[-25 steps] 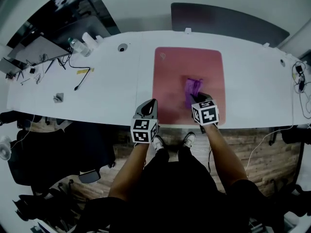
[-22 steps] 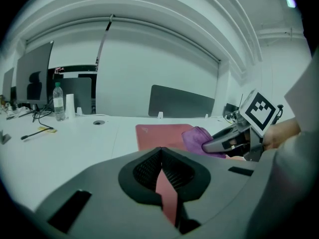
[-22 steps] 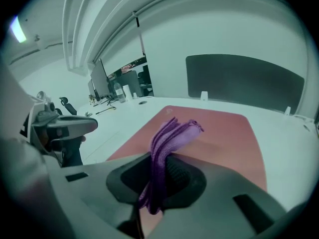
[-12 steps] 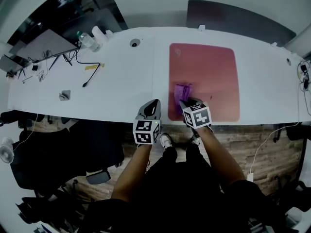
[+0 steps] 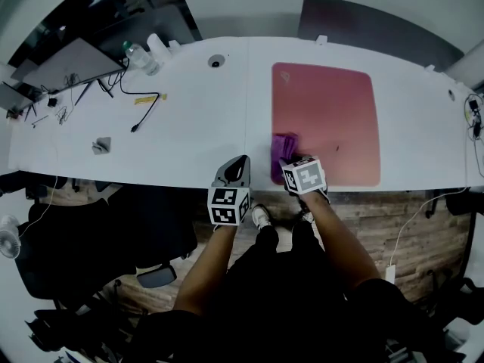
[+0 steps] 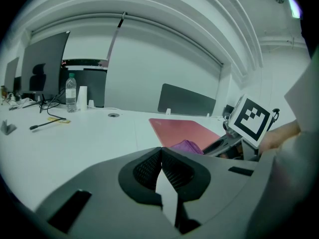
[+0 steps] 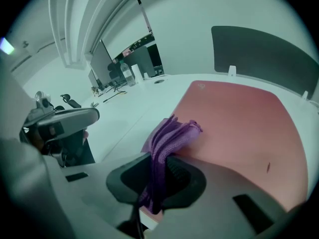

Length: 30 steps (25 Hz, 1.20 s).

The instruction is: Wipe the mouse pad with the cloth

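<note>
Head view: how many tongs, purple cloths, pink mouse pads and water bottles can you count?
Tongs: 2 (left tongs, right tongs)
Purple cloth: 1
Pink mouse pad: 1
Water bottle: 1
Total: 5

My work surface is a long white table with a round cable port, standing on a wood-plank floor. A dark grey divider panel is mounted along its far edge, and a plain white wall rises behind it. Dark screens stand at the far left end
</note>
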### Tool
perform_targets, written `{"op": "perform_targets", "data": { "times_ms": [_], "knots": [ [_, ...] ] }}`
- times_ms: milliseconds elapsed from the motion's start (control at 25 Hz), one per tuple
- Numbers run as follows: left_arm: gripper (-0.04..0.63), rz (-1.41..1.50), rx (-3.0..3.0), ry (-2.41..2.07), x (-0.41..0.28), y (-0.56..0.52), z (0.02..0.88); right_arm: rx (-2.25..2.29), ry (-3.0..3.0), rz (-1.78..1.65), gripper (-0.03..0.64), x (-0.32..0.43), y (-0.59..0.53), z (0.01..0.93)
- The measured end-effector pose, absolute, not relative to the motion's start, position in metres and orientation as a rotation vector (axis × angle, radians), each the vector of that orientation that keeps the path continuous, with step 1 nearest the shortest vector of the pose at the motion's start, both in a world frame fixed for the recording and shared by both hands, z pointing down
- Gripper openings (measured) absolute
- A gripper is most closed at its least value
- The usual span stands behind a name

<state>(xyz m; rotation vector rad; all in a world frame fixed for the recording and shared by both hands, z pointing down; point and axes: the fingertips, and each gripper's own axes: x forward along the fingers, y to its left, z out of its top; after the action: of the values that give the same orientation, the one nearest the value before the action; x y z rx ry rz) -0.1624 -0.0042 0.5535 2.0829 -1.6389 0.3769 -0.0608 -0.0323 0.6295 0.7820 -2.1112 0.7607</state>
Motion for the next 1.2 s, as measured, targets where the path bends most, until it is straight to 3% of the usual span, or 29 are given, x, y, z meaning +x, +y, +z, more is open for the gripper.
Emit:
{"op": "perform_targets", "data": {
  "times_ms": [1200],
  "knots": [
    [0.015,0.464,2.151,-1.518,-0.077,-0.014,0.569,0.883,-1.951,0.656,0.072,0.080,-0.054,0.643]
  ]
}}
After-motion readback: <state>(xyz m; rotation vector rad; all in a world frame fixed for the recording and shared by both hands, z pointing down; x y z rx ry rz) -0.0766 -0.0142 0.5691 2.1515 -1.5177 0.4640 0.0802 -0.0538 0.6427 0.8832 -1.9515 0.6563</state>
